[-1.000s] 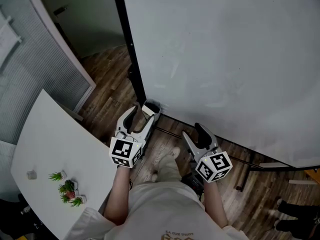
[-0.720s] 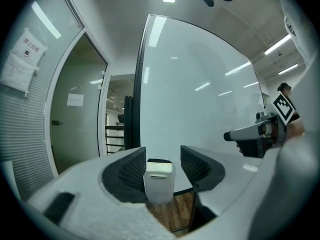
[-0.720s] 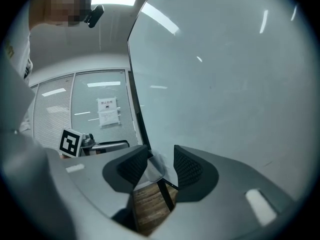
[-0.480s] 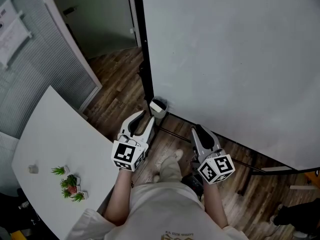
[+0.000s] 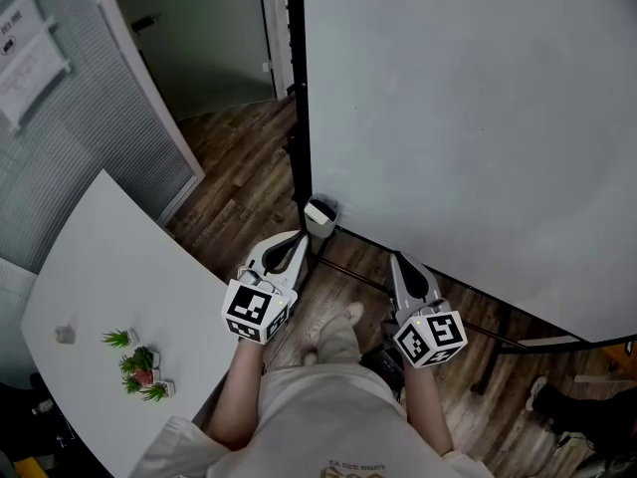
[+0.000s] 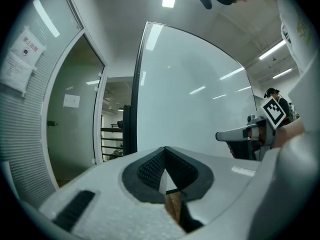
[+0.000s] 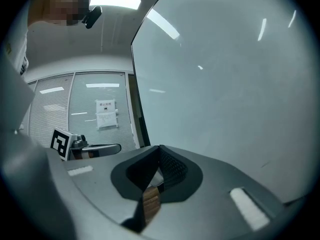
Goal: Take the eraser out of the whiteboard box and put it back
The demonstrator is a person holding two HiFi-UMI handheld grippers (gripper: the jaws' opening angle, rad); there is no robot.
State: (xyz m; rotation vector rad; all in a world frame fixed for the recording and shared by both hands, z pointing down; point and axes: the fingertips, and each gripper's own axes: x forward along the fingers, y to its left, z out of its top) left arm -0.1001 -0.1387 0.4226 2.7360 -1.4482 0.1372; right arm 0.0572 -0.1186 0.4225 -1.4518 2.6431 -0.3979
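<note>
Both jaws have just snapped shut on nothing: grey left gripper [image 5: 286, 254] and right gripper [image 5: 405, 270] sit empty, low centre. Small white whiteboard box [image 5: 319, 213] hangs just above the left one, eraser presumably inside, unseen. Approach stage: next, reopen and reach in.

The left gripper [image 5: 295, 241] is pulling back from the whiteboard box [image 5: 319, 214], standing just clear of it. Its jaws and those of the right gripper [image 5: 402, 263] have just been closing, meeting on nothing.
</note>
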